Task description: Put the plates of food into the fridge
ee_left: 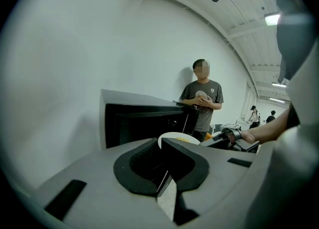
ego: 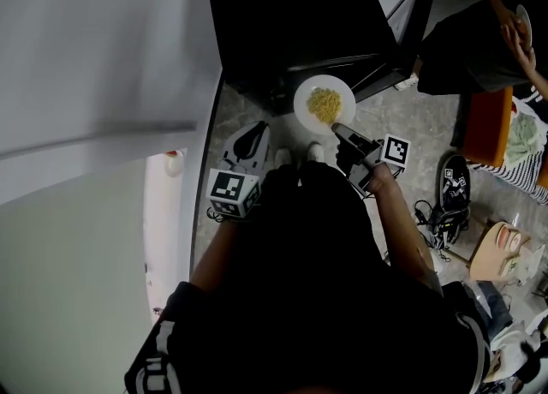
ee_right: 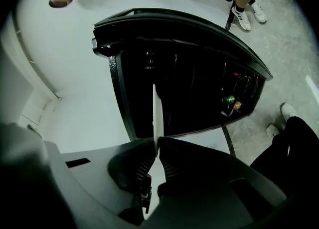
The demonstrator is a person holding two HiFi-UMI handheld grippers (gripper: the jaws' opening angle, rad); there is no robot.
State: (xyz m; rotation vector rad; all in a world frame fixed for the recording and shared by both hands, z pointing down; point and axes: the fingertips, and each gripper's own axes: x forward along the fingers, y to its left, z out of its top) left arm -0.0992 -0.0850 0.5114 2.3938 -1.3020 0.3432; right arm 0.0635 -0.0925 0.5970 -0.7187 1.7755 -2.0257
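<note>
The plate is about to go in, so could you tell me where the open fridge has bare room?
The fridge's dark cavity, between its left wall and the open door, looks bare, as far as dimness shows. The door's shelf is crowded with cans. The right gripper holds the plate before it.

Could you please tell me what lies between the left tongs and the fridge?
The white plate of yellow food, gripped by the right tongs; the left gripper view shows it.

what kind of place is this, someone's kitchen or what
Likely a lab or workshop hall, not a home kitchen: a black mini fridge standing on a speckled floor, strip lights high overhead, and a bystander nearby.
</note>
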